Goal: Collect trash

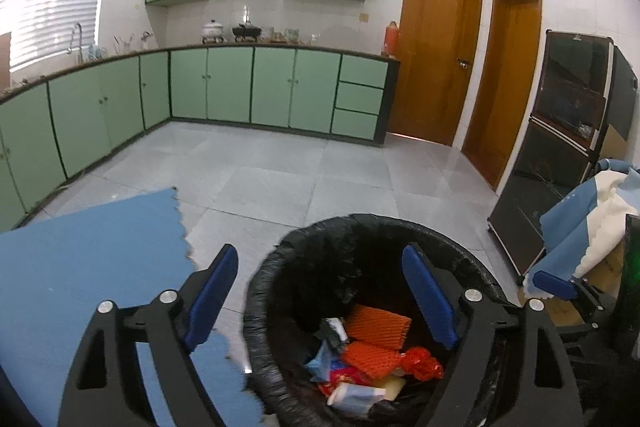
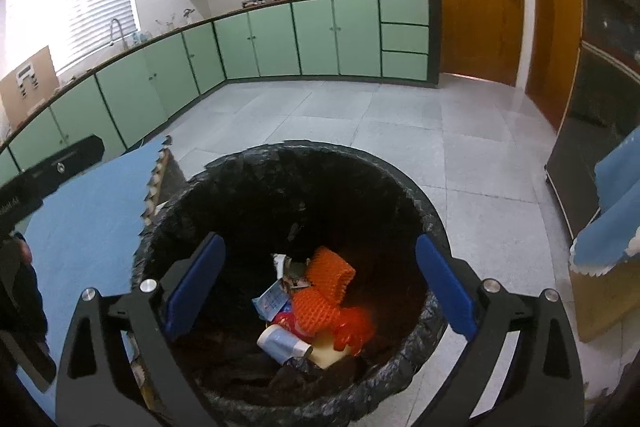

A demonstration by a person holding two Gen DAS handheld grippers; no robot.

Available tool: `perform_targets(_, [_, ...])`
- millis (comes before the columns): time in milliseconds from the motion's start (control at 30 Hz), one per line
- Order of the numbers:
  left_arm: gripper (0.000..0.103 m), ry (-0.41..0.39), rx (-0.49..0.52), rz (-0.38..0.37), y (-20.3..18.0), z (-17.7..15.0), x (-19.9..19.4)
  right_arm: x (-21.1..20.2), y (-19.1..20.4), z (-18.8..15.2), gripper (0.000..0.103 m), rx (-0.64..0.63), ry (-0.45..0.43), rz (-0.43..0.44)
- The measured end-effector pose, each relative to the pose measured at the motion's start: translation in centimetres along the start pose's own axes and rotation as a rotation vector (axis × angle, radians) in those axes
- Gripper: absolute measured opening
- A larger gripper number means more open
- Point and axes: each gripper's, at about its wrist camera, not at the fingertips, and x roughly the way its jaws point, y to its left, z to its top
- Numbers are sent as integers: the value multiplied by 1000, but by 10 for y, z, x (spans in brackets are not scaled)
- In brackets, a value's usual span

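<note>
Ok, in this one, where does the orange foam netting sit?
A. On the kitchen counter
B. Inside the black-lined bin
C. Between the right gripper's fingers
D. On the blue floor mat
B: the orange netting lies among the other trash at the bottom of the bin, and the right gripper above it is open with nothing between its fingers.
</note>
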Motion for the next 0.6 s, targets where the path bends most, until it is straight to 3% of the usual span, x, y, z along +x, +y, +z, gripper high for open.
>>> perform_targets(600, [86,19,-48,125,51,-15,-123,-91,75,5,98,-52,-36,95])
